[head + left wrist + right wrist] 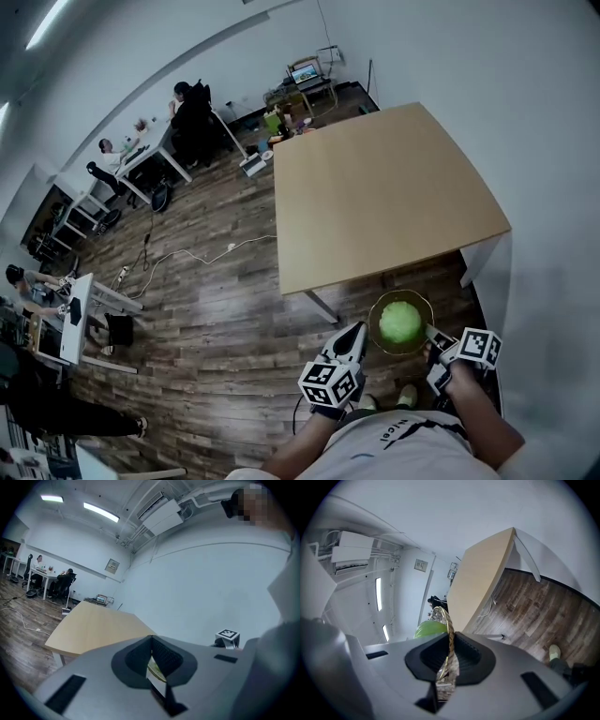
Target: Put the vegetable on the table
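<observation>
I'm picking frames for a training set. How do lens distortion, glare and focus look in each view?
Head view: strong fisheye bows the table edges; light is even, and the vegetable is clear. Left gripper view: dark round vignette, ceiling lights blown out. Right gripper view: tilted, same vignette; the bowl rim at the jaws is slightly soft, while the floor beyond is clear.

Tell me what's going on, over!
Right tool clamped on bowl rim. Left tool shut, empty. Green vegetable in bowl, not yet over table. Tabletop bare, nothing in the way.
</observation>
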The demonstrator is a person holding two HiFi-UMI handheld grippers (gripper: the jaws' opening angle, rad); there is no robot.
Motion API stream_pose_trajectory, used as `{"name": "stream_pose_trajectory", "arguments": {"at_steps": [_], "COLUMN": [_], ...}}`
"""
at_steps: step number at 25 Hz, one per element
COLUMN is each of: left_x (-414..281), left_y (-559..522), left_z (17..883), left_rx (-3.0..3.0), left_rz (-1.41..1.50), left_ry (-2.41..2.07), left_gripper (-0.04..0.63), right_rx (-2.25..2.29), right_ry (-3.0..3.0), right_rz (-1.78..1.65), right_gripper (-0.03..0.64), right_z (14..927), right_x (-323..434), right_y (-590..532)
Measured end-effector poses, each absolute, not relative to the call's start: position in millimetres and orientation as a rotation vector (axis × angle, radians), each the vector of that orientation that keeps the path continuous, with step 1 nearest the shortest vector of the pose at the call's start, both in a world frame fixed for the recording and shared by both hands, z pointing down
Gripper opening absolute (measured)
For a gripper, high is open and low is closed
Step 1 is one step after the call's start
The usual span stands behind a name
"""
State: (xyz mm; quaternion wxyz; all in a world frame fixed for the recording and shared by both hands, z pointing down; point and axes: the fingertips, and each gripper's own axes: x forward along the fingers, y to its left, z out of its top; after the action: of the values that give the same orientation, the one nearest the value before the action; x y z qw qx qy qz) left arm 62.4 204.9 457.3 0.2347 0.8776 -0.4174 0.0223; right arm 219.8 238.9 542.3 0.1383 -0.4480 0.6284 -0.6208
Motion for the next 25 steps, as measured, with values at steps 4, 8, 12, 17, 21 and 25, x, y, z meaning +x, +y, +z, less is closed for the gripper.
{"name": "stream_pose_trajectory", "arguments": {"at_steps": [4,8,12,17,21,25], "left_x": [46,32,23,4,-20,-44], "left_y": [207,200,185,150,111,64], "left_z": [460,463,463,469,475,477], "left_rx": [2.382,2.363,2.335,2.334,2.342,2.373], "left_rz": [0.060,0.065,0.040,0.025,0.027,0.041], "left_ry": [-1.219,-1.272,-1.297,-1.295,-1.291,-1.271], "left_gripper": [0.012,0.012,0.012,0.012,0.012,0.012], "right_rx": [-1.256,-1.226,-1.207,-1.209,-1.216,-1.229], "right_ry": [1.860,1.870,1.888,1.898,1.888,1.877], "right_rz": [-1.802,-1.822,-1.834,-1.844,-1.838,-1.816], "right_gripper": [0.038,0.038,0.038,0.038,0.038,0.038], "right_z": [548,557,555,558,559,557], "right_x": [211,202,193,170,147,123], "right_y": [231,219,203,169,133,87]}}
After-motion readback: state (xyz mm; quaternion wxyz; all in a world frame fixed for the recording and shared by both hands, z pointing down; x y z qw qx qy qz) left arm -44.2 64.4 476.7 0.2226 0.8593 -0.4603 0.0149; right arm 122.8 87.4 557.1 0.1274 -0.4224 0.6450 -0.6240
